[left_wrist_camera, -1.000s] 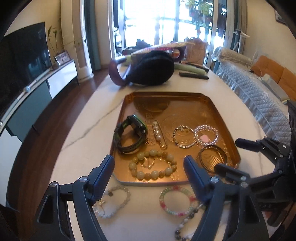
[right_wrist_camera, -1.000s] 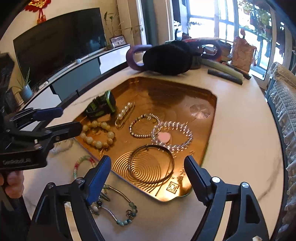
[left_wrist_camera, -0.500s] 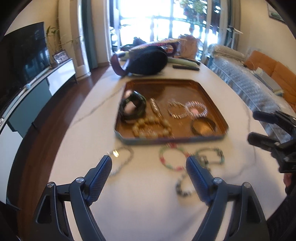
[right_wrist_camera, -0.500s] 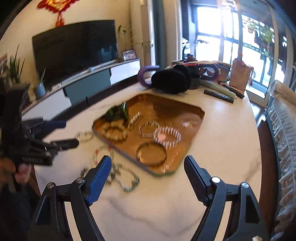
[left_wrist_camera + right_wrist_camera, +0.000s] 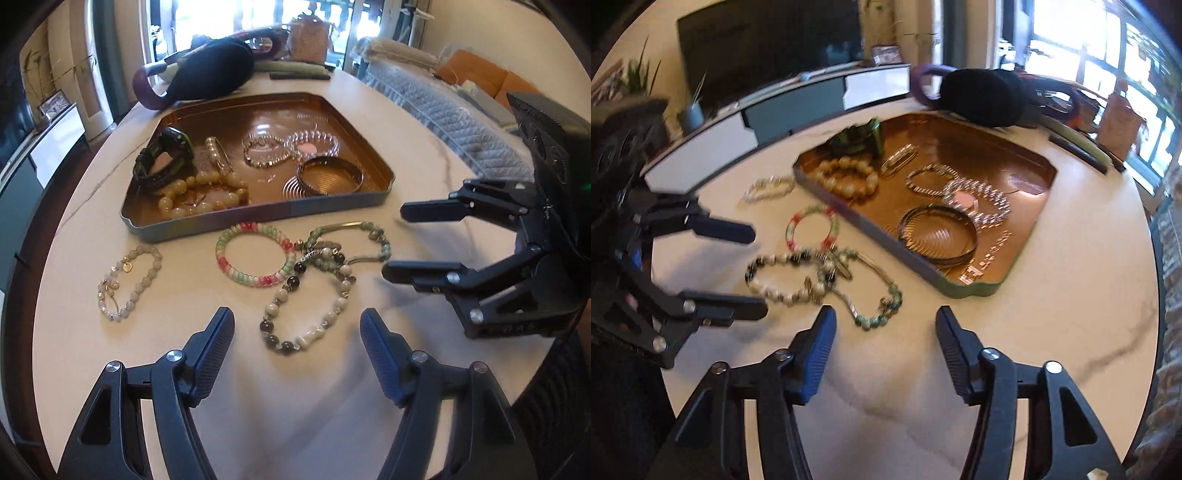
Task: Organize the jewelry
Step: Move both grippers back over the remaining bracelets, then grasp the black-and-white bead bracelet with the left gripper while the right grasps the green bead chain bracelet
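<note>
Both my tools have dropped back toward the near edge of the table [image 5: 332,391], and their jaws have just been closing partway with nothing between them. My left tool [image 5: 297,343] now hangs spread over the black-and-white bead bracelet [image 5: 306,306], and my right tool [image 5: 884,334] hangs spread just near of the green bead bracelet [image 5: 882,306], neither touching. I judge that sorting now turns to the four loose pieces outside the tray [image 5: 258,216]: those two tangled together, the pink-and-green ring bracelet [image 5: 256,254] just beside them, and a pale bead bracelet [image 5: 129,282] apart on the left. The tray already holds a watch, bangle and several bracelets. The table is white marble, round-edged; beyond it lie a dark bag [image 5: 210,70], a television and bright windows.
</note>
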Tool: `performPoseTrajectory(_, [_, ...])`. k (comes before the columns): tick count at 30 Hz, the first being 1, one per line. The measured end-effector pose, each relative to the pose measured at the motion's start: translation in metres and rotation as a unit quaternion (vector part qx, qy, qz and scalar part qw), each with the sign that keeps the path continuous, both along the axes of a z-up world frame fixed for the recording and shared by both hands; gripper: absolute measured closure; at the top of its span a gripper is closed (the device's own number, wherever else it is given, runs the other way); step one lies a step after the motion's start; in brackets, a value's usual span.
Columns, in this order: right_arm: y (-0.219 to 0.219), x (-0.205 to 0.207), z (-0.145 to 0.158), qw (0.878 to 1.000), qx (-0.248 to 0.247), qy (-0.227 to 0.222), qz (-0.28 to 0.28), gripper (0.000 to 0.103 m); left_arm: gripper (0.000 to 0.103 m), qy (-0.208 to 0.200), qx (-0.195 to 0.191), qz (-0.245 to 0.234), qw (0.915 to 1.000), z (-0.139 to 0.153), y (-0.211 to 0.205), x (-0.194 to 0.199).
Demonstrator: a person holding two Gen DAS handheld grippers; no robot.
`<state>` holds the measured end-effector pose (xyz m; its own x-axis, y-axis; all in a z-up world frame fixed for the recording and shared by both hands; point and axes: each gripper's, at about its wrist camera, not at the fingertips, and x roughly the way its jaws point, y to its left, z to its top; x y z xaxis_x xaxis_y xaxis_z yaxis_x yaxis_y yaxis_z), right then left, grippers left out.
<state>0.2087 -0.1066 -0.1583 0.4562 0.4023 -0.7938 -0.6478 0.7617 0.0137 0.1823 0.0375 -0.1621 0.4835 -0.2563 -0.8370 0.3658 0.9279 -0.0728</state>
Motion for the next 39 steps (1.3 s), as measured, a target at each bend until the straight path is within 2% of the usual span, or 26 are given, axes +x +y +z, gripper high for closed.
performPoseTrajectory(3, [0.005,0.001,-0.007,1.0,-0.022,-0.005,0.002,0.036,0.032,0.004,0.003,-0.008,1.0,-0.005,-0.005,0.003])
performPoseTrajectory(6, [0.008,0.008,-0.008,1.0,-0.015,0.002,0.004,0.031,0.032,-0.002,0.006,-0.016,0.9999,-0.006,-0.011,0.008])
performPoseTrajectory(8, [0.012,0.013,-0.009,1.0,-0.011,-0.001,0.01,0.029,0.042,-0.009,0.014,-0.019,0.9997,-0.006,-0.014,0.01])
performPoseTrajectory(9, [0.014,0.014,-0.01,1.0,-0.009,-0.003,0.013,0.031,0.057,-0.012,0.014,-0.021,0.9996,-0.004,-0.015,0.01])
performPoseTrajectory(10, [0.015,0.015,-0.009,1.0,-0.008,-0.004,0.014,0.037,0.078,-0.009,0.002,-0.02,0.9997,-0.003,-0.013,0.011])
performPoseTrajectory(11, [0.017,0.015,-0.008,1.0,-0.004,-0.007,0.019,0.043,0.087,0.0,-0.016,-0.022,0.9996,-0.003,-0.012,0.012])
performPoseTrajectory(12, [0.017,0.014,-0.007,1.0,-0.001,-0.012,0.023,0.07,0.087,0.012,-0.043,-0.025,0.9987,-0.002,-0.009,0.013])
performPoseTrajectory(13, [0.018,0.012,-0.006,1.0,0.001,-0.013,0.026,0.094,0.088,0.013,-0.052,-0.025,0.9982,-0.001,-0.008,0.011])
performPoseTrajectory(18, [0.017,0.008,-0.005,1.0,0.003,-0.004,0.026,0.095,0.096,-0.003,-0.051,-0.016,0.9985,0.006,-0.008,0.006])
performPoseTrajectory(20, [0.013,0.007,-0.004,1.0,0.011,0.002,0.019,0.095,0.097,-0.004,-0.063,-0.01,0.9979,0.011,-0.004,0.004])
performPoseTrajectory(22, [0.008,0.004,0.0,1.0,0.018,-0.004,0.013,0.103,0.097,-0.009,-0.068,-0.003,0.9976,0.014,-0.001,0.002])
performPoseTrajectory(27, [0.001,-0.001,0.012,0.999,0.03,-0.016,0.005,0.103,0.097,-0.004,-0.054,-0.004,0.9985,0.011,0.002,-0.002])
performPoseTrajectory(29, [0.0,-0.001,0.011,0.999,0.028,-0.019,-0.002,0.103,0.095,0.0,-0.037,0.005,0.9993,0.007,0.001,-0.002])
performPoseTrajectory(32, [0.001,0.002,0.006,1.0,0.028,-0.009,-0.01,0.1,0.091,0.013,-0.04,0.017,0.999,0.002,0.005,0.002])
performPoseTrajectory(34, [0.004,0.004,0.001,1.0,0.012,-0.012,-0.017,0.093,0.082,0.017,-0.036,0.025,0.9989,-0.001,0.007,0.003])
performPoseTrajectory(37, [0.007,0.006,-0.003,1.0,0.014,-0.005,-0.009,0.088,0.068,0.018,-0.037,0.03,0.9987,-0.003,0.009,0.005])
performPoseTrajectory(39, [0.012,0.006,-0.007,1.0,0.007,-0.007,-0.003,0.086,0.063,0.017,-0.032,0.032,0.9988,-0.003,0.008,0.006])
